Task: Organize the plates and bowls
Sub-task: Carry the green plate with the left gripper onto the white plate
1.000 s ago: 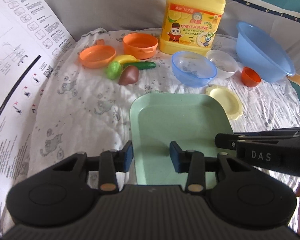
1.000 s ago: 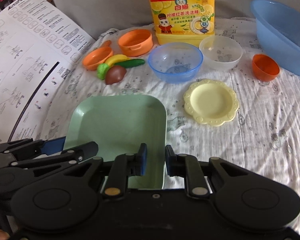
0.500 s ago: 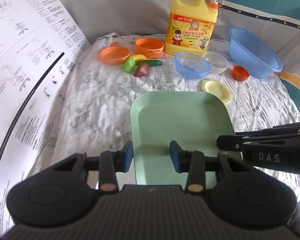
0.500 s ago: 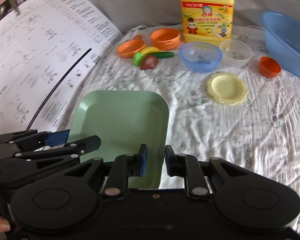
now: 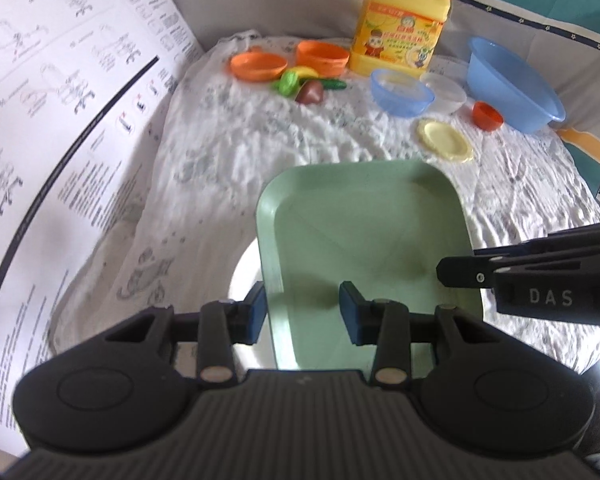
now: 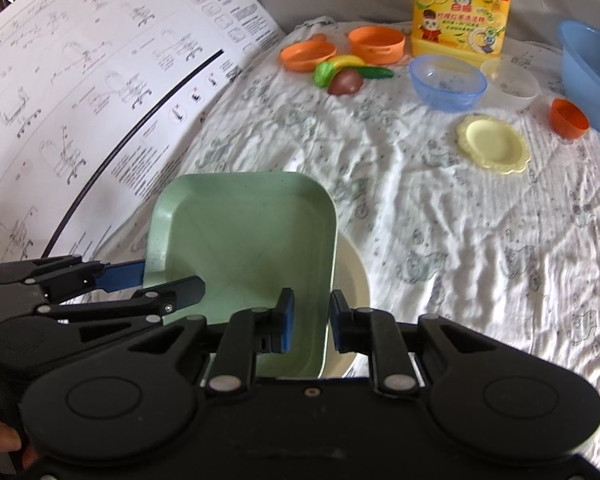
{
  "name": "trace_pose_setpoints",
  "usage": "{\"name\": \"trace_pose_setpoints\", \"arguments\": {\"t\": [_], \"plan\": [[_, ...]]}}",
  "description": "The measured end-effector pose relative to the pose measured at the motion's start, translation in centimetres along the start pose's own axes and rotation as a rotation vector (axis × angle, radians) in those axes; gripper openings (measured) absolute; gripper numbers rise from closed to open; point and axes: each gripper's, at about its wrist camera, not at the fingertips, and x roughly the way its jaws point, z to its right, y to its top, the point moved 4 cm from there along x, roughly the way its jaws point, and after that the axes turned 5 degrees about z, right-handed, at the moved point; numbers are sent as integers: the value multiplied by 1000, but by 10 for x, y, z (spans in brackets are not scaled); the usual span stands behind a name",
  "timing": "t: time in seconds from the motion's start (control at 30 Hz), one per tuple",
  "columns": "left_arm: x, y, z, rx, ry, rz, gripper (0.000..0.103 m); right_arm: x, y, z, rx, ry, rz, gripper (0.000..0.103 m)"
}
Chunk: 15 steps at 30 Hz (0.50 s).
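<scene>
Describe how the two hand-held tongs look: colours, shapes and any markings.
Both tongs, left and right, are matt black plastic with ribbed bodies, two round discs at the sides, and linkage arms with pale round pins. Each finger ends in a blue pad. White letters "DAS" mark the right one's side. No cables or sleeves show.

Bright daylight; fisheye-warped, slightly blurred

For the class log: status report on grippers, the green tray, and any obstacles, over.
Both grippers, left gripper and right gripper, shut on green tray. Cream dish beneath.
</scene>
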Motion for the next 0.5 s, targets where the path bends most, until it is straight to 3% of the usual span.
{"name": "trace_pose_setpoints", "arguments": {"t": [0.5], "plan": [[27,-16,0,14,-13,-69,38,23,-15,5,28,-14,-90,19]]}}
